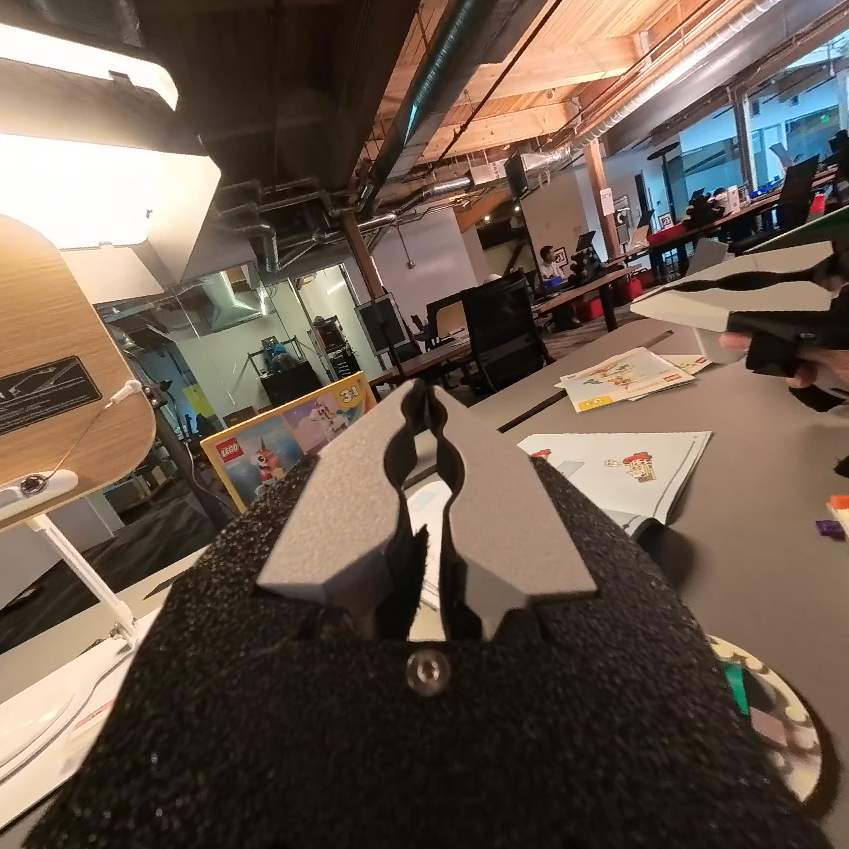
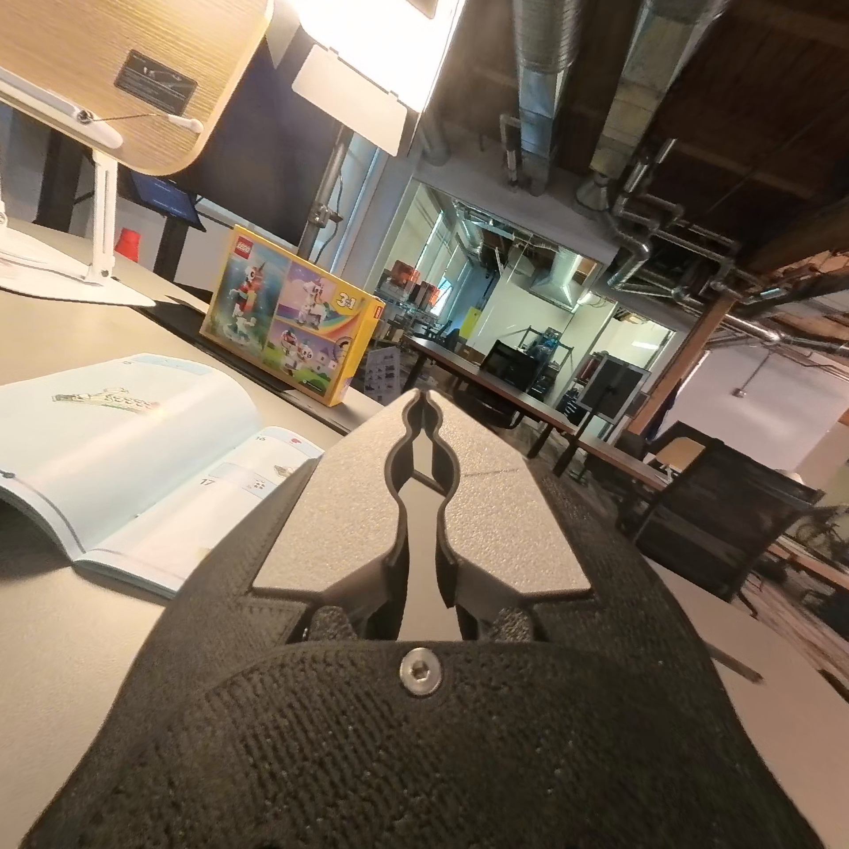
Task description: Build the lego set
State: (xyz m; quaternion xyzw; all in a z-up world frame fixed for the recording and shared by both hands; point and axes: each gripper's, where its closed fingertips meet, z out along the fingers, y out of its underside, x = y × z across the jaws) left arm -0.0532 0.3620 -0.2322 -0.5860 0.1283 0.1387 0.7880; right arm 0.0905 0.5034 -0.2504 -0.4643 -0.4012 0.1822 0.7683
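Left gripper (image 1: pixel 426 390): raised above the table and tilted upward; its jaws are drawn together with the tips all but meeting, and nothing is seen between them
Right gripper (image 2: pixel 422 399): likewise lifted and aimed over the far table edge, jaws brought together at the tips, nothing held; in the left wrist view it is seen at the right edge (image 1: pixel 643 307), gripped by a hand (image 1: pixel 781 363)
Likely reason for the pose: both tools are judged to be parked clear of the work while the pages are consulted, since no brick is carried
Lego box (image 2: pixel 291 317): stood upright near the far edge of the grey table (image 2: pixel 69 652), its picture side turned toward the grippers, apparently for reference
Open instruction booklet (image 2: pixel 133 459): laid flat to the left of the right gripper, its pages arched up at the spine
Spare booklets (image 1: pixel 629 379): left farther off on the table, well apart from the open one
Loose bricks (image 1: pixel 834 684): a few small coloured pieces glimpsed at the right edge of the left wrist view; how far the build has got cannot be told
Desk lamp (image 2: pixel 128 78): hung over the left side, with a white base resting on the table
Obstructions: the lamp arm and the raised page are judged the main things to be avoided when a gripper is lowered
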